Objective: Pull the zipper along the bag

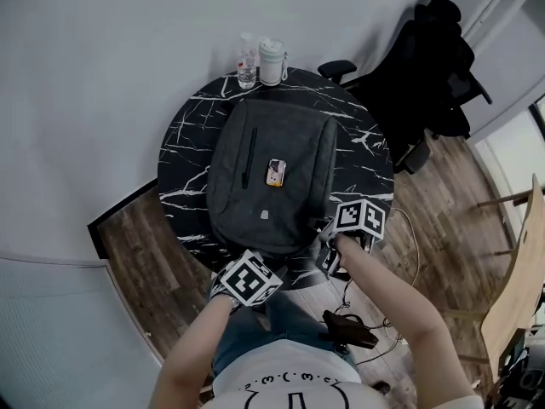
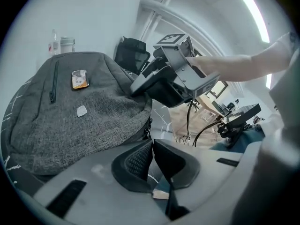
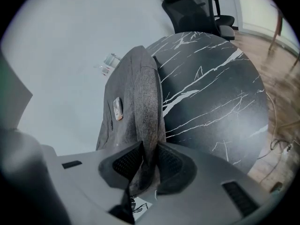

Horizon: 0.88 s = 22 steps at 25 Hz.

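Note:
A grey backpack (image 1: 271, 173) lies flat on a round black marble table (image 1: 192, 156), with an orange tag (image 1: 274, 173) on its front. My right gripper (image 3: 147, 159) is shut on a fold of the bag's fabric at its near right corner; the head view shows that gripper (image 1: 330, 233) at the same corner. My left gripper (image 2: 151, 149) is shut with nothing between its jaws, just off the bag's near edge (image 2: 84, 139). A dark zipper part (image 2: 149, 124) shows on that edge, slightly above the left jaws. From the left gripper view, the right gripper (image 2: 173, 78) is seen holding the bag.
Two bottles (image 1: 260, 60) stand at the table's far edge. A black office chair (image 1: 434, 66) is behind the table to the right, a wooden chair (image 1: 519, 296) at the far right. A dark device (image 1: 349, 329) and cables lie by the person's legs on the wooden floor.

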Available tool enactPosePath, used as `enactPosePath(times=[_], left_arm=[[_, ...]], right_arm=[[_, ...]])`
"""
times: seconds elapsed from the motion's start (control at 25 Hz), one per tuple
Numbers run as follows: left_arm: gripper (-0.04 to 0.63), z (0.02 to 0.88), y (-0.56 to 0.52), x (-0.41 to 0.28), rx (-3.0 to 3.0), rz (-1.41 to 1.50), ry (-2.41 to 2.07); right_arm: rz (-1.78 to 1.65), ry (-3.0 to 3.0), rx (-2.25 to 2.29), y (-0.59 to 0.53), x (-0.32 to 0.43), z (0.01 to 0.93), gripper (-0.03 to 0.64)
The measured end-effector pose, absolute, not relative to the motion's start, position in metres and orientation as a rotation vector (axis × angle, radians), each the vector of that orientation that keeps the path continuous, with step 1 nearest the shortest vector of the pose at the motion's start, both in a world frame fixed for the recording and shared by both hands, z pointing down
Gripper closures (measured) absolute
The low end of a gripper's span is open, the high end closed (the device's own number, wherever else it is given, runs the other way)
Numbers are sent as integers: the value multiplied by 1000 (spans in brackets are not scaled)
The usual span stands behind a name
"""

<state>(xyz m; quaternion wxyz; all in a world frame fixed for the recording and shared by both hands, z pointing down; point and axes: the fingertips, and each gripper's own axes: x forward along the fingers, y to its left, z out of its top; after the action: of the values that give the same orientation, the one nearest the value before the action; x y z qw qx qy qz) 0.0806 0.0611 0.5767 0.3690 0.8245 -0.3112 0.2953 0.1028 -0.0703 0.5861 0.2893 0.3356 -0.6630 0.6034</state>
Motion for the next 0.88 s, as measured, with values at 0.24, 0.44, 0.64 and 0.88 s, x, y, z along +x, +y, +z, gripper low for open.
enactPosePath(times=[0.24,0.44,0.64,0.88], left_arm=[[568,574,55,87,2102,705,-786],[557,572,53,90,2111,695,-799],[537,570,56,91,2131,737,-744],[522,542,67,64,2178,648,-607]], right_arm=[[1551,-1814,870,-70,103,586,464],[1531,-1839,865,-70,104,584,451],[1423,-1860,896,-71,106,583,430],[1238,-1850,977,-69,116,567,422]])
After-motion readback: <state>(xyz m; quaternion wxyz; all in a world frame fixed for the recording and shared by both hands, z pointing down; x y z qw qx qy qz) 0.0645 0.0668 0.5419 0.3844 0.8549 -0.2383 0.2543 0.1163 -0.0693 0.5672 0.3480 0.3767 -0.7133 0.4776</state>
